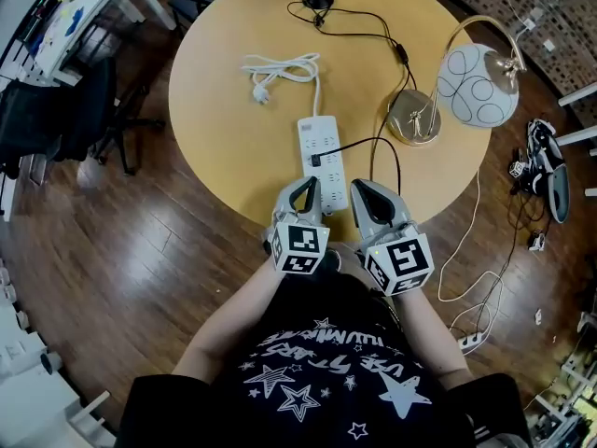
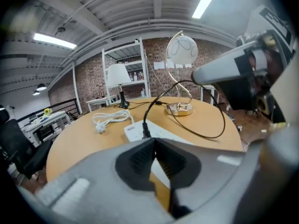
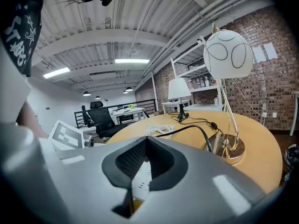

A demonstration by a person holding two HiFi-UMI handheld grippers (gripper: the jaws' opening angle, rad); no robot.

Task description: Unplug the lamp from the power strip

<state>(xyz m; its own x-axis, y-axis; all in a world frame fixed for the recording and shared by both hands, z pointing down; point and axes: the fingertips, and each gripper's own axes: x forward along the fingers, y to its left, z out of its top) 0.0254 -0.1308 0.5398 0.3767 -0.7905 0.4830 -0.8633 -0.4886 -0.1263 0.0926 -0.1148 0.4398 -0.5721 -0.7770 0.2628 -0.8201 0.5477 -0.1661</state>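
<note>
Head view: a round light-wood bench (image 1: 224,110) stands on a dark wooden floor (image 1: 121,269). A white power strip (image 1: 318,138) lies near the bench's near edge, its length running away from the person. A black plug (image 1: 317,161) sits in it. From the plug a black cord (image 1: 373,142) loops to the right towards the gold round base (image 1: 413,118) of a lamp with a white globe shade (image 1: 478,85), which stands at the bench's right side. A loose white coiled cable (image 1: 280,68) lies beyond the strip. The left hand-held gripper (image 1: 305,185) and the right hand-held gripper (image 1: 360,189) hover side by side over the strip's near end, one at each side of it.

Left gripper view: the jaws of the left hand-held gripper meet at their tips with nothing between them. The strip and its black plug lie just past the tips, and the lamp stands further back.

Right gripper view: the right hand-held gripper is closed and empty. The strip lies below and beyond it, and the lamp stands to the right.
</note>
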